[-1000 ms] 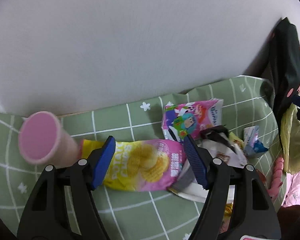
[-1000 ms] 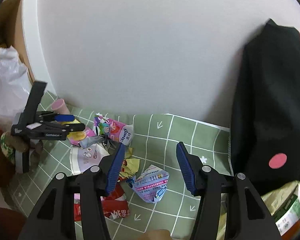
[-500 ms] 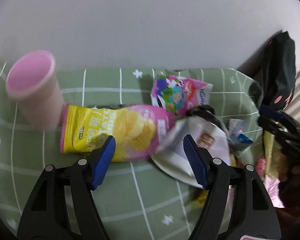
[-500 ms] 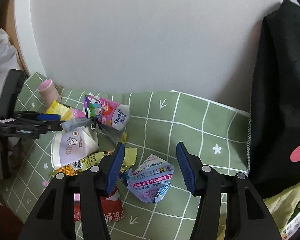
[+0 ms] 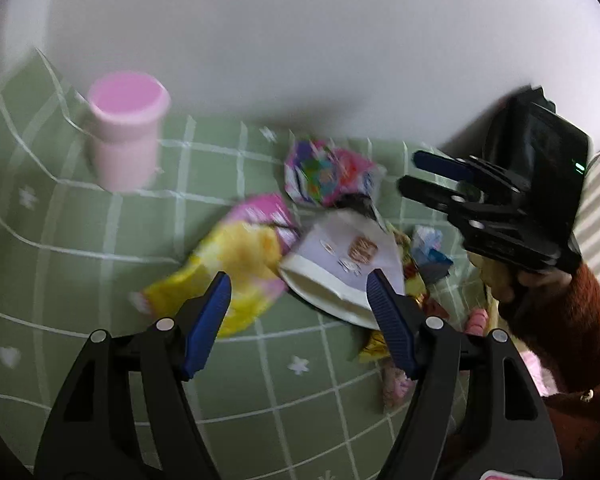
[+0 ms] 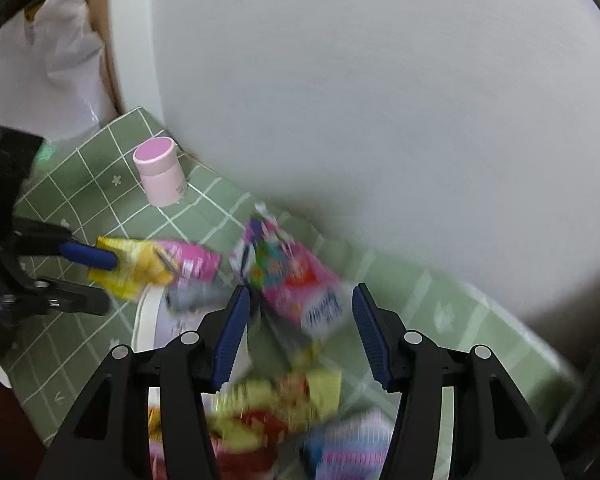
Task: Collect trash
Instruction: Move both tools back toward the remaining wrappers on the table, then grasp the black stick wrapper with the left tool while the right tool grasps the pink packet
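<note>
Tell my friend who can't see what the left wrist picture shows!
An open black claw with blue pads hovers over a yellow and pink chip bag and a white paper pouch on a green checked cloth. A pink plastic cup stands behind.

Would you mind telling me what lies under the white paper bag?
The white paper bag overlaps a yellow wrapper at its right edge, on the green checked cloth. Anything beneath its middle is covered.
</note>
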Action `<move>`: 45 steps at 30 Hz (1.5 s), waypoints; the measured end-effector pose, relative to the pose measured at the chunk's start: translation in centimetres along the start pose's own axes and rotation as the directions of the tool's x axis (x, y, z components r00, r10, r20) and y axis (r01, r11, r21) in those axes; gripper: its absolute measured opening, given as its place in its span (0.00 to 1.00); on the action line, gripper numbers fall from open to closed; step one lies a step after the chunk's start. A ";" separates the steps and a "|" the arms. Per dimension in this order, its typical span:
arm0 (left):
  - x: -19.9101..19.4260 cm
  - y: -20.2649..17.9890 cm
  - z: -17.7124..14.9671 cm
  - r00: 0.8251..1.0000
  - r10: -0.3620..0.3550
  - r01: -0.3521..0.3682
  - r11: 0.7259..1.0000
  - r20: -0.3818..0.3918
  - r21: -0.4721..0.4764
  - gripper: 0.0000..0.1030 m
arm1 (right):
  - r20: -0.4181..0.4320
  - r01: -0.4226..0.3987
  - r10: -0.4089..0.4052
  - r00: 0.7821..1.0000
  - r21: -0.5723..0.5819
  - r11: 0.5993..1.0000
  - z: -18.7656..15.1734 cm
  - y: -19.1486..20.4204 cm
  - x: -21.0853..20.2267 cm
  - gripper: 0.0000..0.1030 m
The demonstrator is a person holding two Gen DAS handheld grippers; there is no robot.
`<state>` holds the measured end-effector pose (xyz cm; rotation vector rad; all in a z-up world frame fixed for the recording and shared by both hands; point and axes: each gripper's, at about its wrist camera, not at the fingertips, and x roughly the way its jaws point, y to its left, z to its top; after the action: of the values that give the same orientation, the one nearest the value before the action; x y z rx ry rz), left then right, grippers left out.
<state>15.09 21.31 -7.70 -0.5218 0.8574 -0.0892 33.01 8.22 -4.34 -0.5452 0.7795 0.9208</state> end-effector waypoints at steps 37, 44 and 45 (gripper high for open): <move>-1.2 1.0 3.1 0.996 0.069 -0.071 0.997 0.049 0.039 0.66 | -0.050 -0.016 0.035 0.998 0.338 0.941 -4.6 -4.9 -2.6 0.04; 1.9 -3.6 4.8 1.000 0.027 -0.027 0.980 0.004 0.199 0.66 | 0.025 0.085 -0.107 0.994 0.438 0.895 -6.1 -7.1 -7.2 0.04; 2.8 -4.1 5.1 1.000 0.024 -0.019 0.976 -0.019 0.216 0.66 | 0.036 0.097 -0.126 0.991 0.450 0.888 -6.5 -7.5 -8.1 0.04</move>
<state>21.23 18.99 -4.96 -0.3082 0.8627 -0.1668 34.08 -4.17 -1.22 -0.1502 0.8603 0.6183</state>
